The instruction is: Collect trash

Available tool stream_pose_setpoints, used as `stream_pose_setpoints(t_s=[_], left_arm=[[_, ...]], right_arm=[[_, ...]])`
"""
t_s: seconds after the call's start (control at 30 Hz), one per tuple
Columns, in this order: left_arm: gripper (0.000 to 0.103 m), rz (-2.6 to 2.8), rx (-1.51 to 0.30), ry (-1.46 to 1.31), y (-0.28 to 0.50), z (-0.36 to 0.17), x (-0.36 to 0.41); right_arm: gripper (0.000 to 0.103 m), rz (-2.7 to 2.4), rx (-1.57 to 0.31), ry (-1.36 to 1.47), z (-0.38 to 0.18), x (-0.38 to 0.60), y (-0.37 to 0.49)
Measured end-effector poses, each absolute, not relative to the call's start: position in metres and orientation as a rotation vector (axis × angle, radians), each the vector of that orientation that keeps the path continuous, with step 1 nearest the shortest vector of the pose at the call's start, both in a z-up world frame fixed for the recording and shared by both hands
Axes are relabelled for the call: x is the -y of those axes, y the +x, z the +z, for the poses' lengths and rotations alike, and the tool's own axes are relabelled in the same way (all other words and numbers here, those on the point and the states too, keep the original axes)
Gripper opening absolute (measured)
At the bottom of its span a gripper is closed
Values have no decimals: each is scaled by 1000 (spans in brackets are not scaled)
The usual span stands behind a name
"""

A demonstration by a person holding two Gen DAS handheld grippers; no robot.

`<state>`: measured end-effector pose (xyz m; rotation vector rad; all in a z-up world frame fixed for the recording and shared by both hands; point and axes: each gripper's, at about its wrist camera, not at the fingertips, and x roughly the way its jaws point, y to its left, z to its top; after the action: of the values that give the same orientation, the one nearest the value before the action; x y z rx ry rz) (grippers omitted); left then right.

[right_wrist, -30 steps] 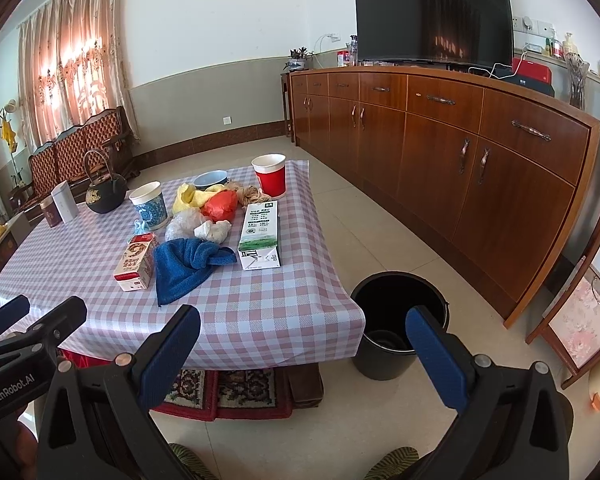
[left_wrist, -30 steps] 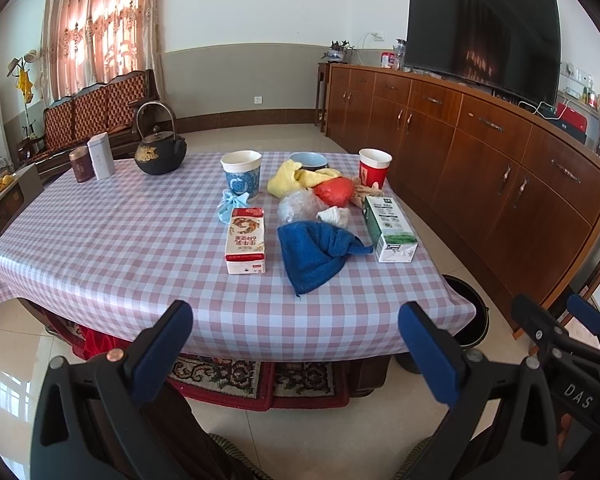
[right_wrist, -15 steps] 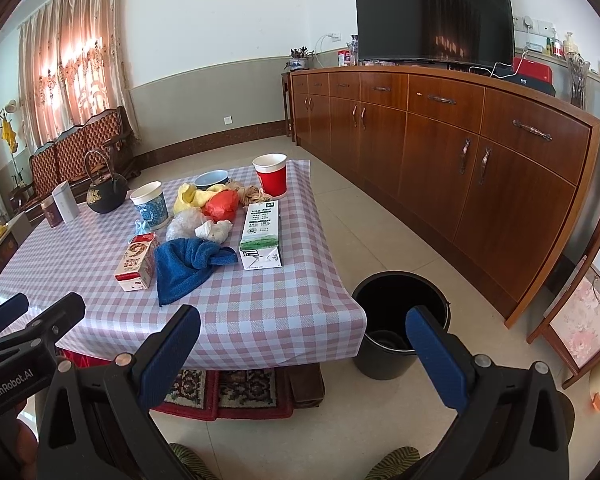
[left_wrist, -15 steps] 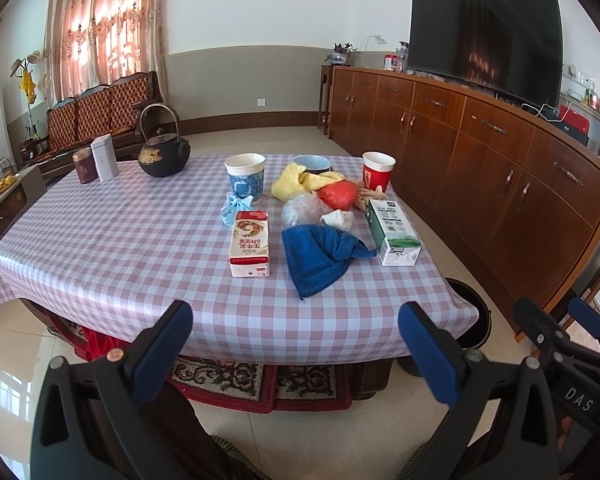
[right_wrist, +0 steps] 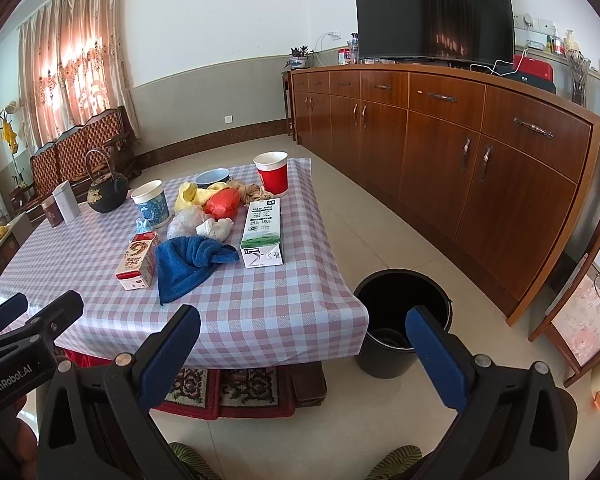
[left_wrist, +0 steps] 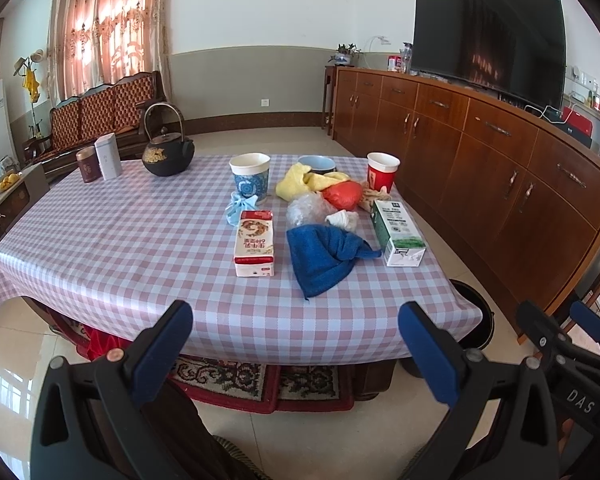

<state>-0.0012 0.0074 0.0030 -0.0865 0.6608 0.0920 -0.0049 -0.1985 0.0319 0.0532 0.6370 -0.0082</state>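
Black bin [right_wrist: 404, 320] beside table [right_wrist: 260, 320] edge, seemingly untouching; both grippers agape

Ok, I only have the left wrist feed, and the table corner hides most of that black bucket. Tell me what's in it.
Observer: The right wrist view shows the whole bucket, which is open on top. Something dark and round lies at the bottom, but I cannot tell what it is.
Operator: Confirm the right gripper is ready.
Observer: The right gripper has its jaws wide apart, with nothing between them.
Operator: Report anything on the floor beyond the bucket.
Observer: A wood-framed floral panel stands past the end of the cabinet, apart from the bucket.
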Motion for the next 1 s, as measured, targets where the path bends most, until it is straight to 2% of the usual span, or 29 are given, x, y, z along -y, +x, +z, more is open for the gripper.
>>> stream_pose_setpoints(t_s=[1.0], left_arm=[[103, 111, -680, -103, 14, -9, -21]], right_arm=[[103, 8, -653, 60, 22, 195, 13]])
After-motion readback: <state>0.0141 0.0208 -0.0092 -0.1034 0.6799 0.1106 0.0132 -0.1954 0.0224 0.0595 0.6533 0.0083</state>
